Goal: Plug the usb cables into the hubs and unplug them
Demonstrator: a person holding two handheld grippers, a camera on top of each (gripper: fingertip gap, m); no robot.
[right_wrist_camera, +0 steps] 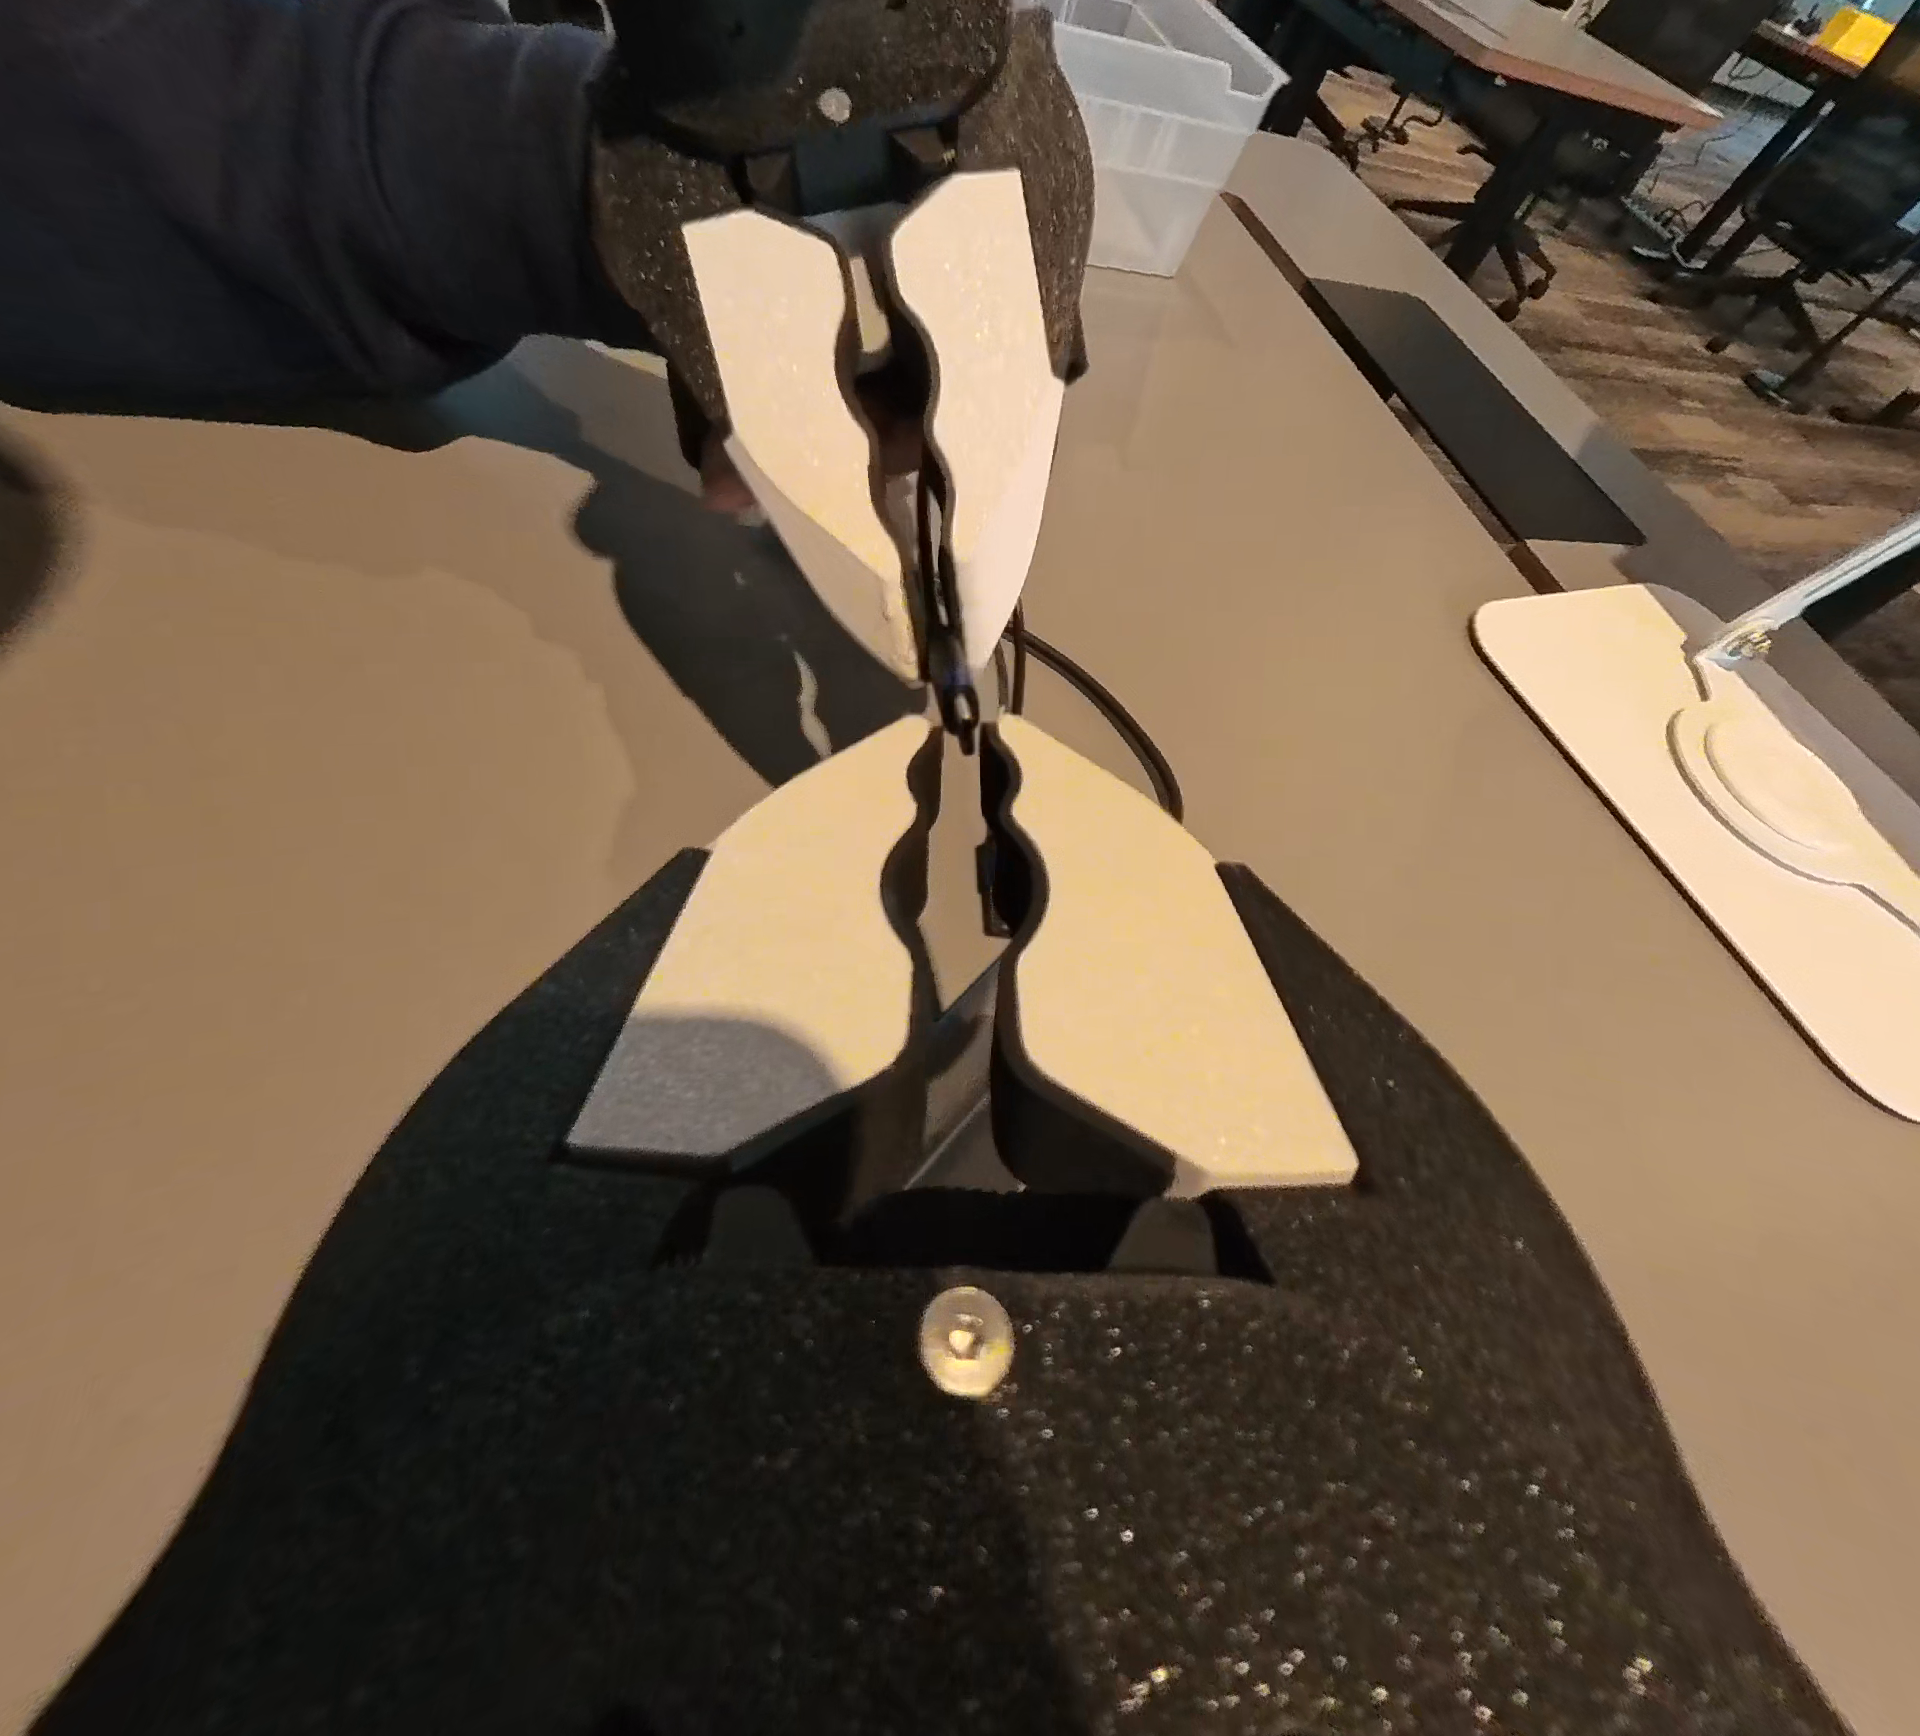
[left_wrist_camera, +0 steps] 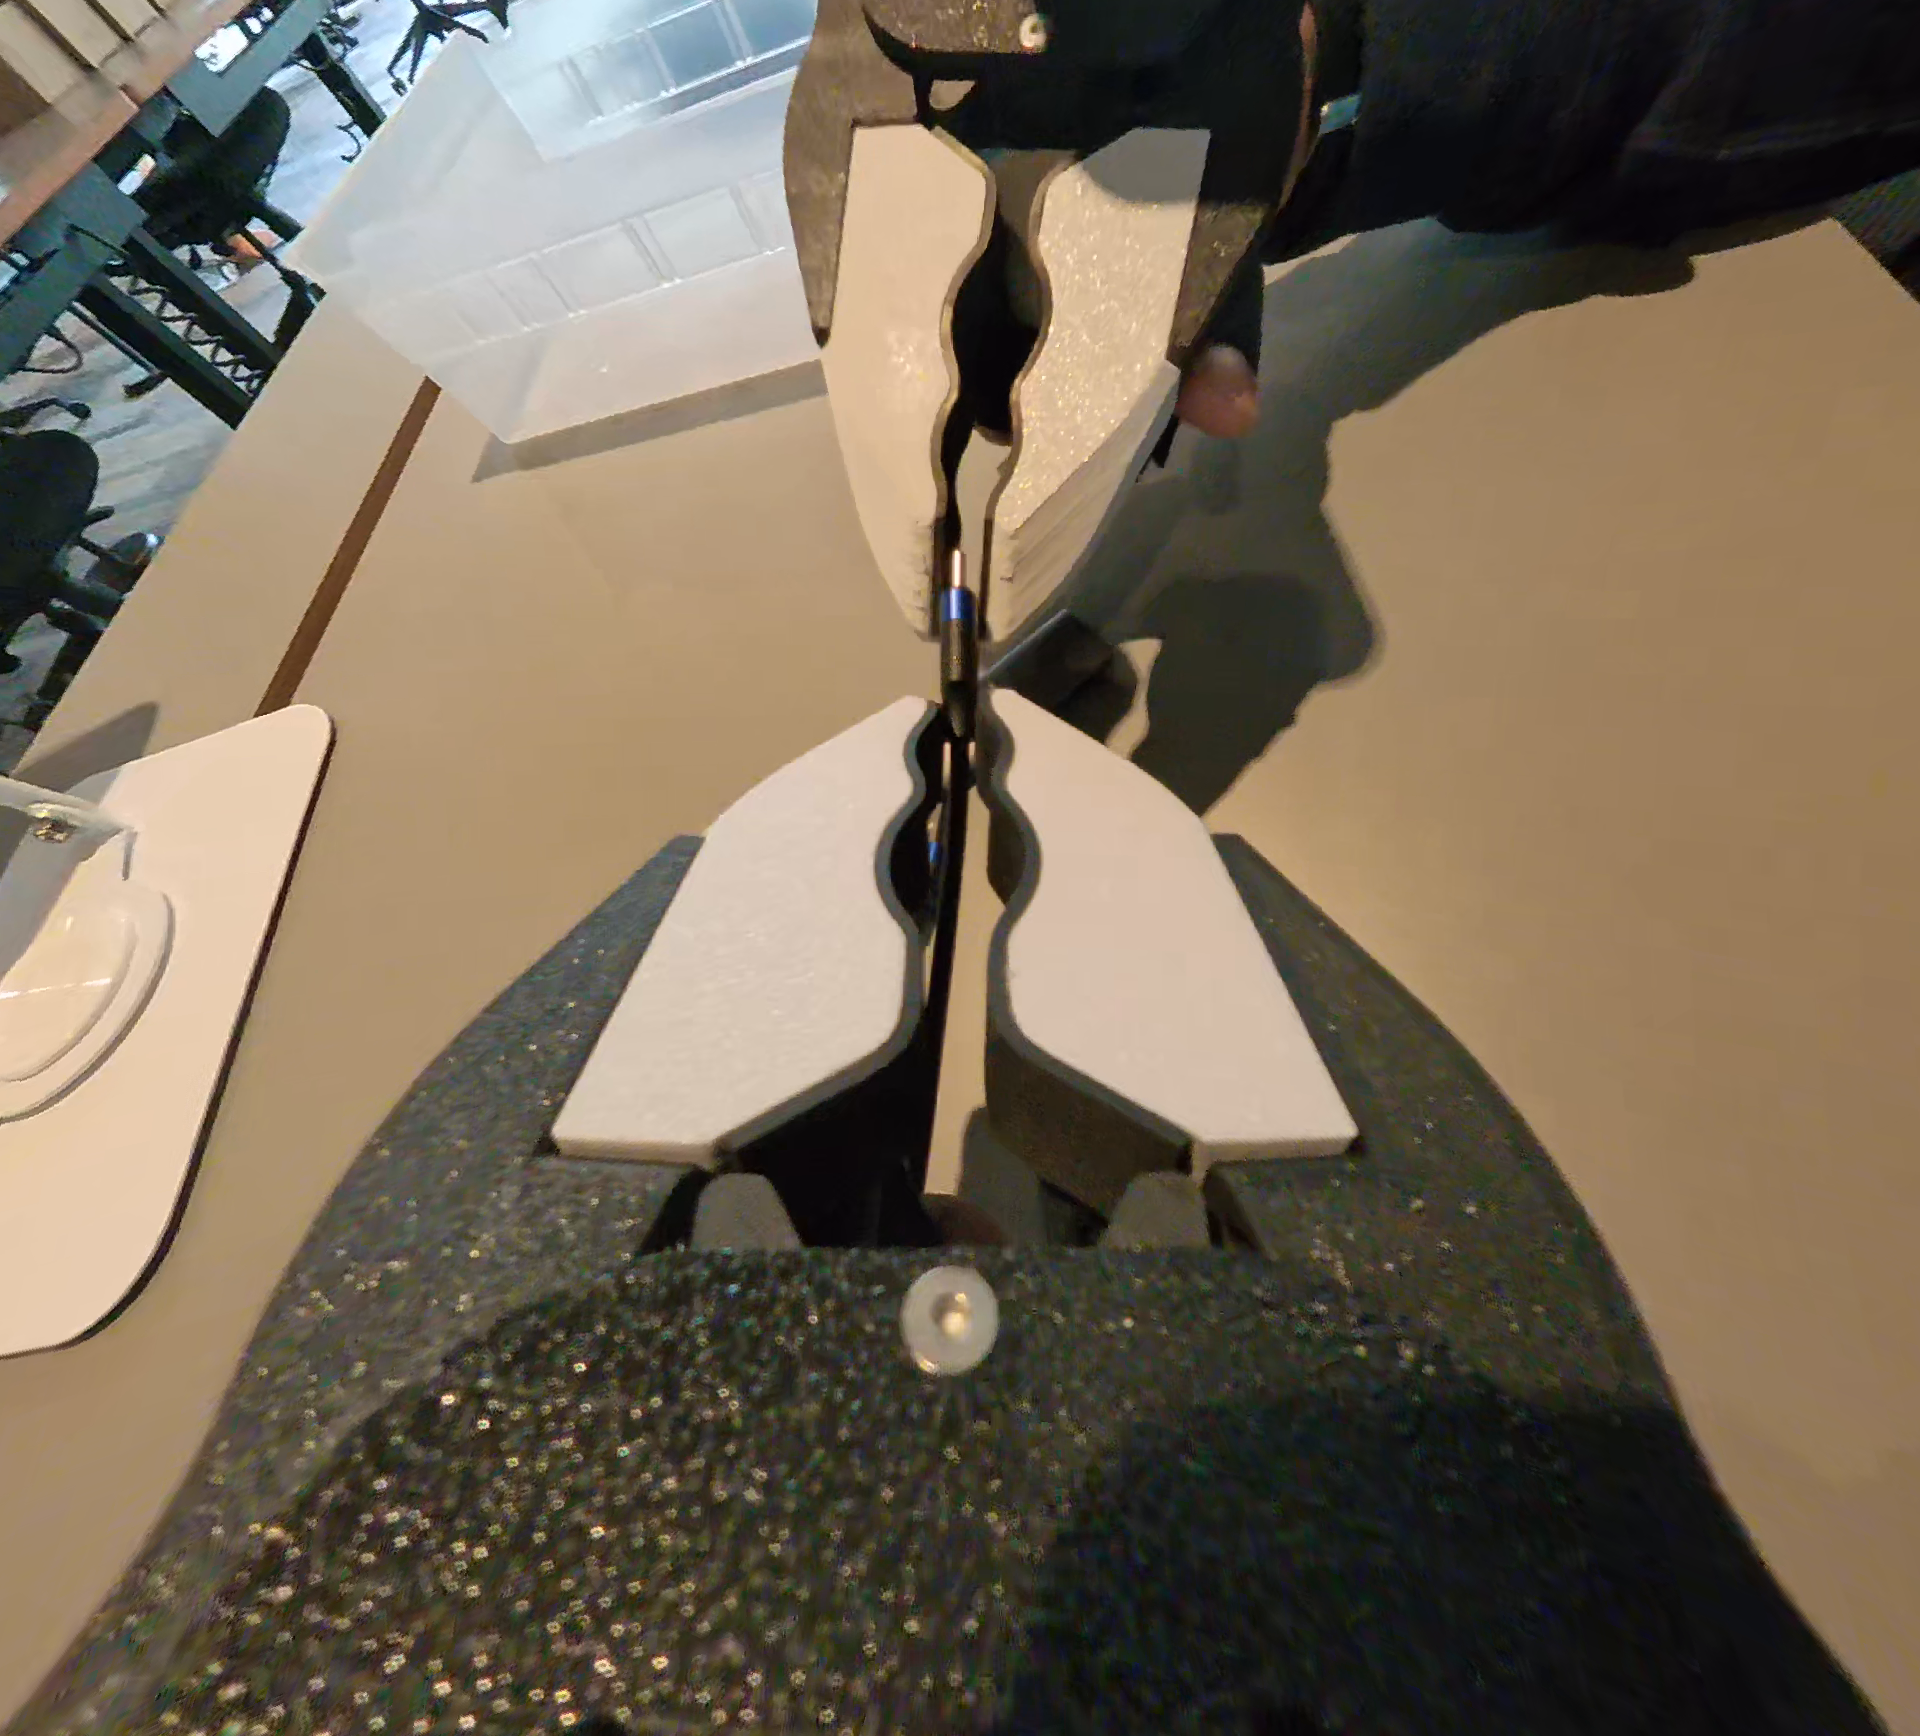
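Note:
My left gripper [left_wrist_camera: 958,720] is shut on a black USB cable [left_wrist_camera: 948,907] just behind its plug [left_wrist_camera: 956,621]. The plug has a blue band and a bare silver tip. It points at my right gripper [left_wrist_camera: 966,606], which faces it tip to tip above the table. In the right wrist view my right gripper [right_wrist_camera: 961,741] is shut on a slim dark hub [right_wrist_camera: 951,907] held edge-up. The left gripper [right_wrist_camera: 951,658] holds the plug [right_wrist_camera: 956,689] against the hub's near end. I cannot tell whether the tip is seated in a port. The cable [right_wrist_camera: 1101,710] loops down behind.
The grey table [left_wrist_camera: 1558,751] lies below both grippers. Clear plastic bins [left_wrist_camera: 582,232] [right_wrist_camera: 1143,128] stand at its far end. A white pad with a clear stand [left_wrist_camera: 156,959] [right_wrist_camera: 1714,803] lies at one side. Desks and office chairs stand beyond the table edge. My two grippers' fingertips are within a few centimetres of each other.

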